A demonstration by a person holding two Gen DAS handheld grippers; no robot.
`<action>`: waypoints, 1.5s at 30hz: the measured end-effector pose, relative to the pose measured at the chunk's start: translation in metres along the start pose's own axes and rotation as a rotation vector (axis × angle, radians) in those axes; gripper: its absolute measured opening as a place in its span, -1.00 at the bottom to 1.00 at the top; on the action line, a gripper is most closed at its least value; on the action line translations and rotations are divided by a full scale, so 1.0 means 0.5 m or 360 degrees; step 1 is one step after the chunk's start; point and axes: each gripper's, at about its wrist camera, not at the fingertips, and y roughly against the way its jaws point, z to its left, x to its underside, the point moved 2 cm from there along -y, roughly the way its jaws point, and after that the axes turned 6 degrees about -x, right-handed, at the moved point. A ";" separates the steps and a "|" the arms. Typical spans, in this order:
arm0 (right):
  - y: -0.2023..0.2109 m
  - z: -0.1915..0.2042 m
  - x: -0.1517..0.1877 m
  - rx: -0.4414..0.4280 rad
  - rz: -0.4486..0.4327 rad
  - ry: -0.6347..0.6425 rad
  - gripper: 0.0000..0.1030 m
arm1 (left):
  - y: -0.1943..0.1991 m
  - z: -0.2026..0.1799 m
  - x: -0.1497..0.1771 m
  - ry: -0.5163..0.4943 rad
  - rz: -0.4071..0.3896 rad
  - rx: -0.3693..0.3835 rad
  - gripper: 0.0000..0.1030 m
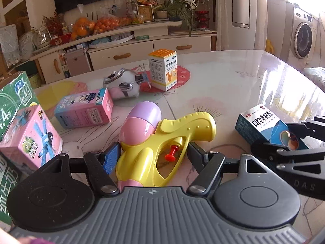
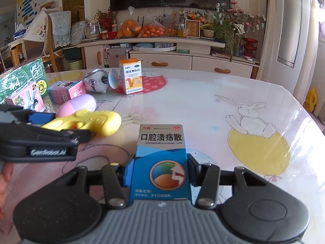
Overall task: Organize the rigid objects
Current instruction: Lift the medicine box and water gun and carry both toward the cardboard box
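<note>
Two claws are working at once on the tabletop [image 2: 203, 105], and the step in hand looks like a paired pickup: one toy and one box being gathered for sorting.

Starting at the left, the left claw [image 1: 152, 154] is standing with its jaws wide apart around the yellow water pistol [image 1: 172, 140]. The pistol is lying flat between the two pads, its red trigger [image 1: 171, 153] sitting near the middle of the gap and its pink and purple tank [image 1: 140, 124] reaching out ahead of the blue-padded finger [image 1: 110, 158]. The pads are looking close to the toy's sides, but I cannot tell that either one is pressing yet. My judgement is that the next move calls for closing squarely on the yellow body just behind the tank, since the rounded plastic could slip or swivel if it is pinched off-centre.

Beyond this claw's left side, a pink box [image 1: 30, 138] and a green carton [image 1: 14, 99] are sitting close together, which may be the gathering spot.

Further right, the right claw [image 2: 160, 174] is clamping the blue medicine box [image 2: 161, 160]. The box is standing between the pads and pointing forward. I judge that it now needs lifting and carrying toward the other boxes.
</note>
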 end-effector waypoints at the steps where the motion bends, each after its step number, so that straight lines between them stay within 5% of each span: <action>1: 0.002 0.002 0.002 -0.0001 0.0001 0.0003 -0.03 | 0.005 0.001 0.003 0.0007 0.0005 0.0002 0.74; 21: 0.032 0.043 0.028 0.0009 0.0014 -0.0037 -0.03 | 0.095 0.048 0.042 0.0187 -0.0009 0.0109 0.73; 45: 0.095 0.177 0.001 -0.0101 -0.0048 0.0023 -0.03 | 0.213 0.197 -0.004 0.0366 -0.0215 0.0152 0.74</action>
